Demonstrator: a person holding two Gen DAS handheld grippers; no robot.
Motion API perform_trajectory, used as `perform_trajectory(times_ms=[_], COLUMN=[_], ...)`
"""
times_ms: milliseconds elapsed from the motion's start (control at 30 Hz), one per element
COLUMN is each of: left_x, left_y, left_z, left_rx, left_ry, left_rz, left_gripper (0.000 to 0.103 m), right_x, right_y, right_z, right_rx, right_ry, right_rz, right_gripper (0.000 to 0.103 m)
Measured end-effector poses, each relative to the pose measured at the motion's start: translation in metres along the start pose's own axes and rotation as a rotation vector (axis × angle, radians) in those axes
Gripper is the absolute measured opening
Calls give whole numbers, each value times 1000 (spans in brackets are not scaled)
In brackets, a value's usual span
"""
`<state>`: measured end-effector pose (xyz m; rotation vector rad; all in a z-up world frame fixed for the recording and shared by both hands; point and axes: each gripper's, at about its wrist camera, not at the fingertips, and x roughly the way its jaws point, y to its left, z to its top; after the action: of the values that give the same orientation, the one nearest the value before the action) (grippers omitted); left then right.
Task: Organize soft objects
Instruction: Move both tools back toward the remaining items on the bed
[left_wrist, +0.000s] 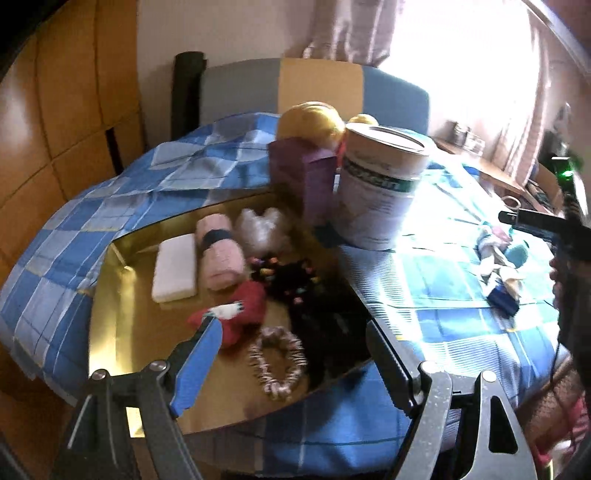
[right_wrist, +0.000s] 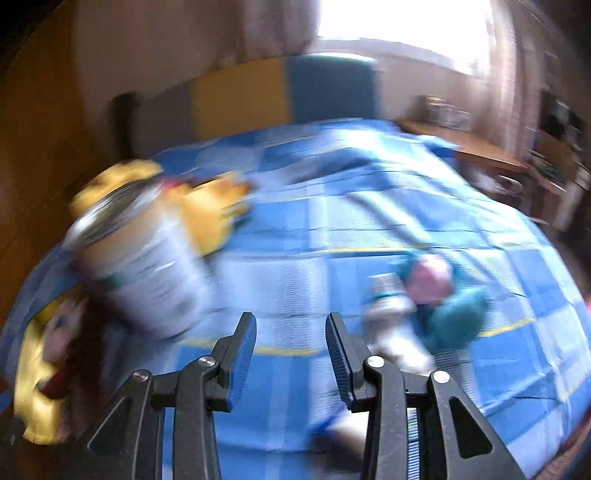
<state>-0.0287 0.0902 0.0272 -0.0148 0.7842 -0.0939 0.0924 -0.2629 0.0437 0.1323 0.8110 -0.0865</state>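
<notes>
A gold tray (left_wrist: 110, 332) lies on the blue checked bedspread (left_wrist: 424, 288). It holds a white foam block (left_wrist: 174, 271), a rolled pink towel (left_wrist: 219, 254), a red cloth (left_wrist: 247, 310), a patterned scrunchie (left_wrist: 279, 363) and dark fuzzy pieces (left_wrist: 295, 284). My left gripper (left_wrist: 291, 336) hangs open above the tray's near end, with nothing held. A loose pile of socks and teal and pink soft things (left_wrist: 498, 258) (right_wrist: 443, 295) lies on the bedspread to the right. My right gripper (right_wrist: 291, 328) is open and empty over bare bedspread left of that pile; its view is blurred.
A white tin (left_wrist: 380, 192) (right_wrist: 147, 277) and a purple box (left_wrist: 306, 177) stand behind the tray, with a yellow plush (left_wrist: 314, 122) (right_wrist: 210, 210) beyond. A wooden wardrobe (left_wrist: 55, 129) rises on the left. A desk (right_wrist: 480, 147) stands by the bright window.
</notes>
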Motion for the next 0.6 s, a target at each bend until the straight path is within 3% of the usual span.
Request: perform_trajectory(times_ms=[133, 200, 300, 367, 600], left_x=[3, 7, 10, 11, 19], left_y=[-10, -15, -23, -34, -54], left_z=[2, 1, -2, -3, -9], left_rx=[20, 20, 38, 68, 109], left_ry=[17, 34, 50, 57, 94], left_rz=[-23, -39, -63, -79, -103], left_gripper=[81, 81, 81, 81, 81], right_x=[8, 14, 15, 17, 30], right_y=[-70, -96, -132, -139, -142], right_z=[-1, -6, -11, -12, -17], right_rx=[172, 262, 474, 502, 579], right_ry=[-44, -20, -14, 1, 71], right_rz=[-153, -209, -133, -137, -10], right_gripper=[39, 39, 39, 39, 39])
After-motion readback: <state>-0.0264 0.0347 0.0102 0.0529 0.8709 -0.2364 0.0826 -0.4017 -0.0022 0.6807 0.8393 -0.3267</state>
